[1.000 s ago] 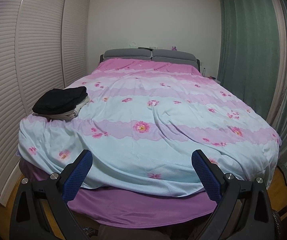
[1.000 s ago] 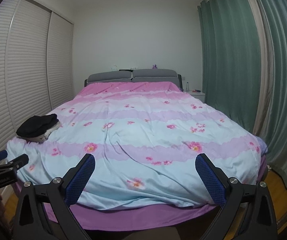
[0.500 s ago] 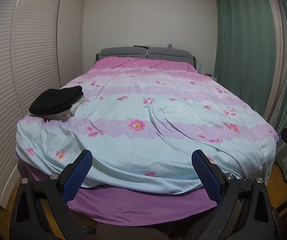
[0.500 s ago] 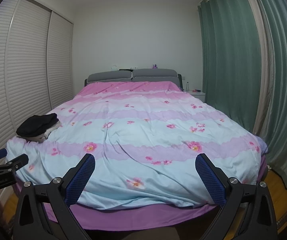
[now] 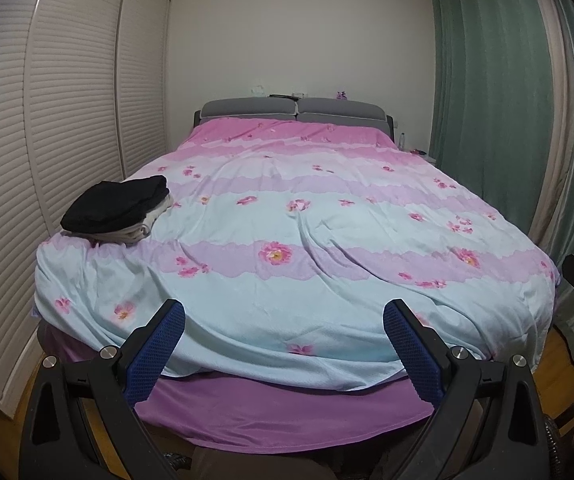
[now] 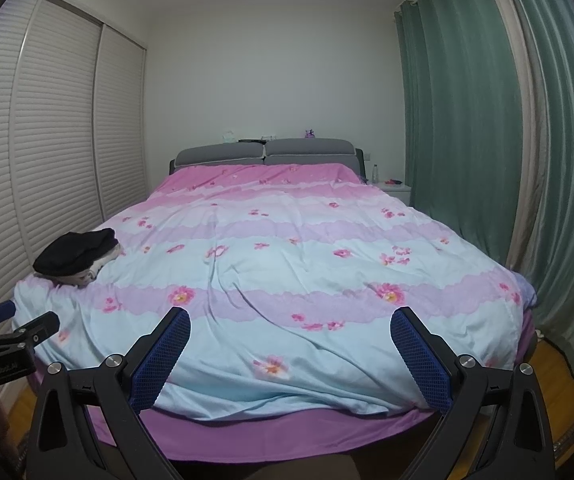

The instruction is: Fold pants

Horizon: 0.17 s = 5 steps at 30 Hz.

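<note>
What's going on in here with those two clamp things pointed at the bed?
A person stands at the foot of the bed holding a gripper in each hand. The left gripper and right gripper are both open and empty. A pile of dark and light clothes sits on the bed's near left corner, untouched; no pants are being folded yet.

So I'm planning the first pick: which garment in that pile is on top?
The black garment; it covers the cream garment, which only peeks out beneath its near-right edge.

One bed (image 5: 295, 248) carries one stack of folded clothes (image 5: 119, 208) at nine o'clock. Two grey headboard cushions (image 6: 263, 152) sit at twelve o'clock. Two louvred wardrobe doors (image 6: 67, 140) stand at ten o'clock.
</note>
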Available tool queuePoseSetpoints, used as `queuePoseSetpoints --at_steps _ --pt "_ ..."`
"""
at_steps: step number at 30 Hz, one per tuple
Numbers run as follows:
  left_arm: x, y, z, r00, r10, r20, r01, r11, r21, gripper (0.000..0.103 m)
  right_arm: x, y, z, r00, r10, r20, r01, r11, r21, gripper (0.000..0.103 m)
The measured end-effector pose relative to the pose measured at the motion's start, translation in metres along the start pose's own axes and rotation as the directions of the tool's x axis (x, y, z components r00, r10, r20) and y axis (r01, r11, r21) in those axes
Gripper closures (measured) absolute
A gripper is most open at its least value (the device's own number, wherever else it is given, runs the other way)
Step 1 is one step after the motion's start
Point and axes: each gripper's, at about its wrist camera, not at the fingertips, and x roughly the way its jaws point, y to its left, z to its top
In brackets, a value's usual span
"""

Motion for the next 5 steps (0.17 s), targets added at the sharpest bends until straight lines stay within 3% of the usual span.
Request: queuePoseSetpoints --at_steps 5 --pt "0.0001 -0.0036 -0.0012 1.000 -0.008 0.002 0.008 1.000 0.022 0.000 0.0004 -0.0001 -0.0008 1.000 0.000 0.000 0.000 1.000 0.002 0.002"
